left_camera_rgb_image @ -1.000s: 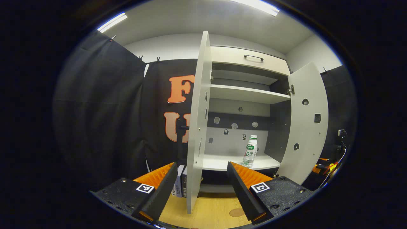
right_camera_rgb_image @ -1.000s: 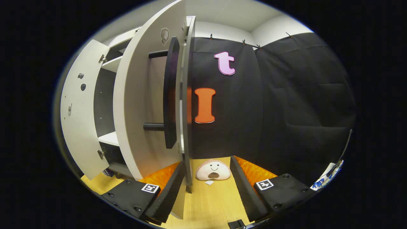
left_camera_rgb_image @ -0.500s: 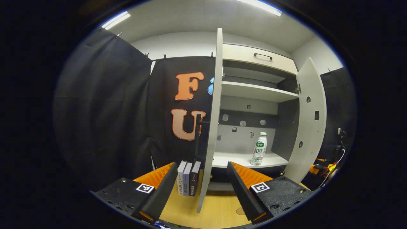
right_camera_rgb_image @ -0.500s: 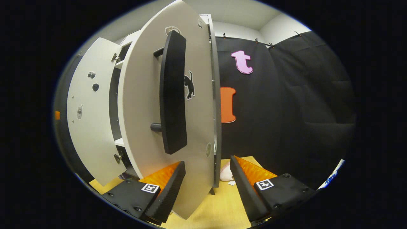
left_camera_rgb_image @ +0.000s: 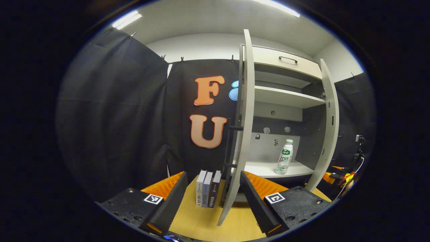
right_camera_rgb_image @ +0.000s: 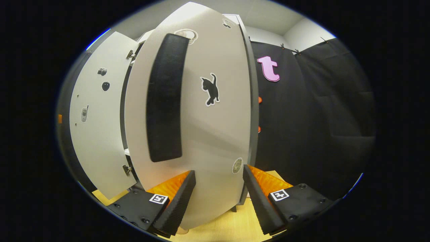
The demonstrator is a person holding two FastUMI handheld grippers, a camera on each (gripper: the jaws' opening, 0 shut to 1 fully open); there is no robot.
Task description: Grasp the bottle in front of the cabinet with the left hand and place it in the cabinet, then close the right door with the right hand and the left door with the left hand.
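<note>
Bottle stands on the cabinet shelf, so the right hand-held gripper, fingers apart, faces the right door for closing.

Left claw and right claw agape

The bottle is clear plastic with a white cap and green label, standing upright on the cabinet's bottom shelf, toward the right. Right door, pale with a long black handle, is partly swung in; left door is ajar.
</note>
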